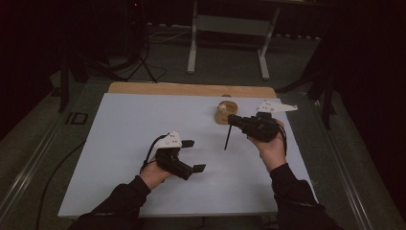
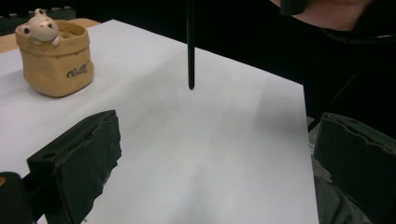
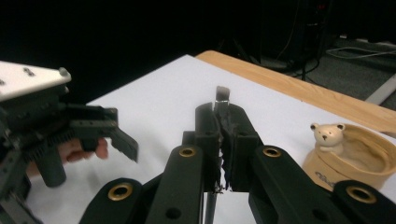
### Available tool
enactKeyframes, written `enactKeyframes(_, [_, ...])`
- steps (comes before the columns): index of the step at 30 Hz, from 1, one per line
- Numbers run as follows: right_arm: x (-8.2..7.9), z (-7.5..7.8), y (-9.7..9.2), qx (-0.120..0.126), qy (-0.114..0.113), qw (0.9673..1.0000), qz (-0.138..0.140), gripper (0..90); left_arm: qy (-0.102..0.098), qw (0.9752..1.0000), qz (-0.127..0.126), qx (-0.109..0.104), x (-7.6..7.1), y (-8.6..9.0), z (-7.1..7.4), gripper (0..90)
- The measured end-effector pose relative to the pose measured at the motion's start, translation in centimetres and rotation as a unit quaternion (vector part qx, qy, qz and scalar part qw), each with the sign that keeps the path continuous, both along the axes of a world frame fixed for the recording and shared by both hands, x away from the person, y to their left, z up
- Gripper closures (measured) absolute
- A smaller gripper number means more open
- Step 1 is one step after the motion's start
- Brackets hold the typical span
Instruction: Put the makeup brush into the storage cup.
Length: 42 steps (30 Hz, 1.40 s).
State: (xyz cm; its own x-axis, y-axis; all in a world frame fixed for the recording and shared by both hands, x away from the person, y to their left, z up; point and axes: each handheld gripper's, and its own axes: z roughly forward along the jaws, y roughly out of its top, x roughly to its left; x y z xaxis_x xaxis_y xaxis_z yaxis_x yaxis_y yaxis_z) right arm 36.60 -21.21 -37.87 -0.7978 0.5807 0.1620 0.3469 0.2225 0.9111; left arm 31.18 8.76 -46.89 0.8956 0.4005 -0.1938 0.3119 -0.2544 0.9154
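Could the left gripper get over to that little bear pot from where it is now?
Probably yes. The left gripper is open and holds nothing, and bare white table lies between it and the pot. The likely snag is the right gripper, which holds a thin black stick right beside the pot.

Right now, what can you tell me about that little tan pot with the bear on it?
The tan pot looks like glazed ceramic shaped as a soft, wrinkled sack, with dark script lettering on its side and an open, seemingly empty mouth. A small cream bear figure peeks over its rim. It stands upright on the white tabletop near the far edge, close to the right gripper. Nothing grips it.
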Motion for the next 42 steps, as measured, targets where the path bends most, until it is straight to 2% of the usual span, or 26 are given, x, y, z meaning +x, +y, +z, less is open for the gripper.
enactKeyframes(2, [0.1,0.0,-0.2,-0.008,-0.001,0.9999,-0.007,85.6,0.0,1.0,0.001,-0.002,-0.2,0.5,-0.1,1.0])
enactKeyframes(10, [0.5,0.4,-1.2,-0.006,-0.002,0.9998,-0.021,85.6,-0.008,0.9998,0.012,-0.011,-0.8,2.3,-0.5,1.1])
enactKeyframes(12, [0.7,0.6,-1.5,-0.003,0.004,0.9997,-0.024,85.6,-0.012,0.9998,0.014,-0.01,-0.9,2.7,-0.7,1.1])
enactKeyframes(19, [1.1,1.3,-2.4,-0.01,-0.009,0.9992,-0.037,85.6,-0.014,0.9997,0.019,-0.012,-1.2,3.7,-0.9,1.1])
enactKeyframes(23, [1.5,1.7,-2.9,-0.005,-0.015,0.9989,-0.044,85.6,-0.021,0.9996,0.018,-0.011,-1.3,3.9,-1.1,1.1])
enactKeyframes(27, [2.0,2.1,-3.4,0.006,-0.019,0.9986,-0.05,85.6,-0.021,0.9994,0.016,-0.02,-1.4,4.0,-1.3,1.1])
enactKeyframes(30, [2.4,2.4,-3.5,0.008,-0.026,0.9982,-0.053,85.6,-0.022,0.9996,0.014,-0.014,-1.4,3.9,-1.5,1.1])
enactKeyframes(32, [2.8,2.6,-3.5,0.003,-0.032,0.998,-0.055,85.6,-0.022,0.9996,0.014,-0.008,-1.5,3.9,-1.6,1.1])
enactKeyframes(42, [4.9,3.5,-3.2,-0.007,-0.047,0.9971,-0.059,85.5,-0.019,0.9997,0.015,-0.01,-1.6,3.8,-2.2,1.1])
